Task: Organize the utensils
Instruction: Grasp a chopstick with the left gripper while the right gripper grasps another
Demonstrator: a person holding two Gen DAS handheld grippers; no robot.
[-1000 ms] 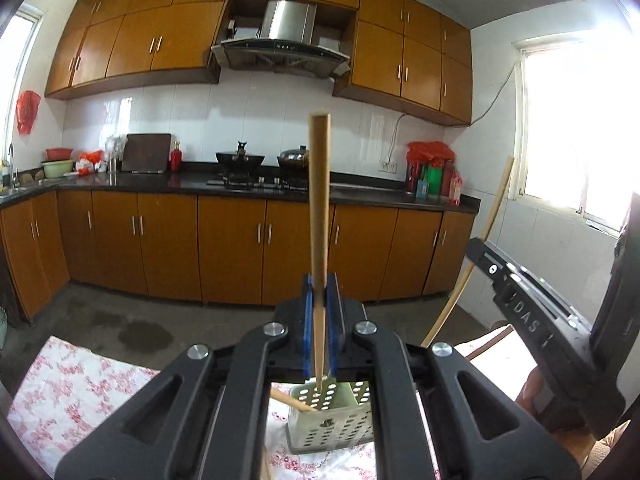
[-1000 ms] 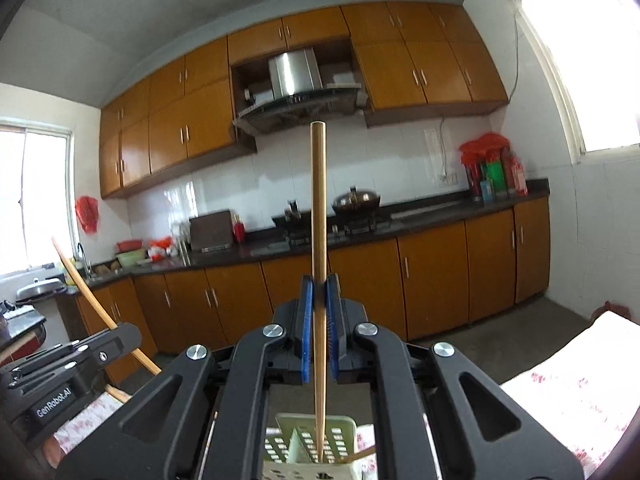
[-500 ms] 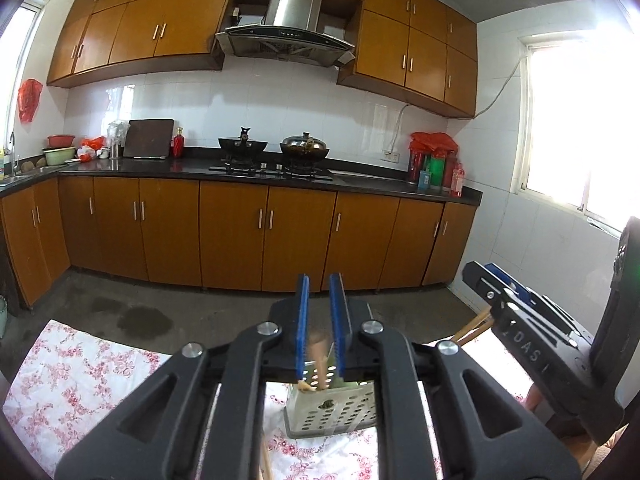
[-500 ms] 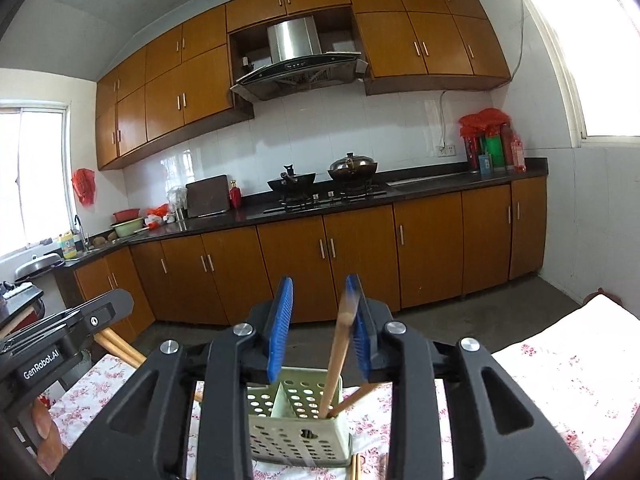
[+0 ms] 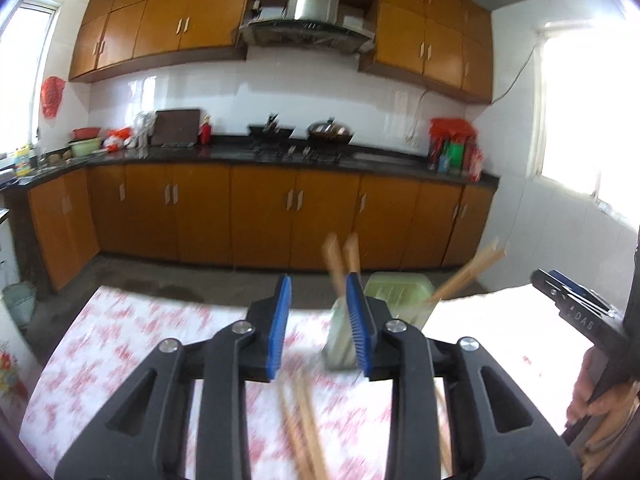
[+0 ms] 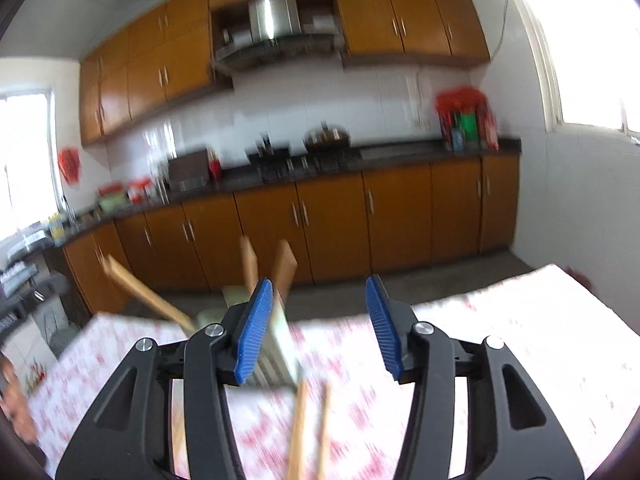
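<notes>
Both hand-held grippers, left and right, gape empty, jaws just opening; chopsticks stand in the holder mid-frame on the table

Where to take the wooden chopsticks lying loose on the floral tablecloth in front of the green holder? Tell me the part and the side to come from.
Probably grip the wooden chopsticks lying flat on the red-flowered tablecloth near mid-length, tongs coming down from above with the jaws across the thin shafts. They lie lengthwise toward the perforated pale green utensil holder, so a crosswise pinch looks surest. The right tongs stand open and empty nearest them.
</notes>
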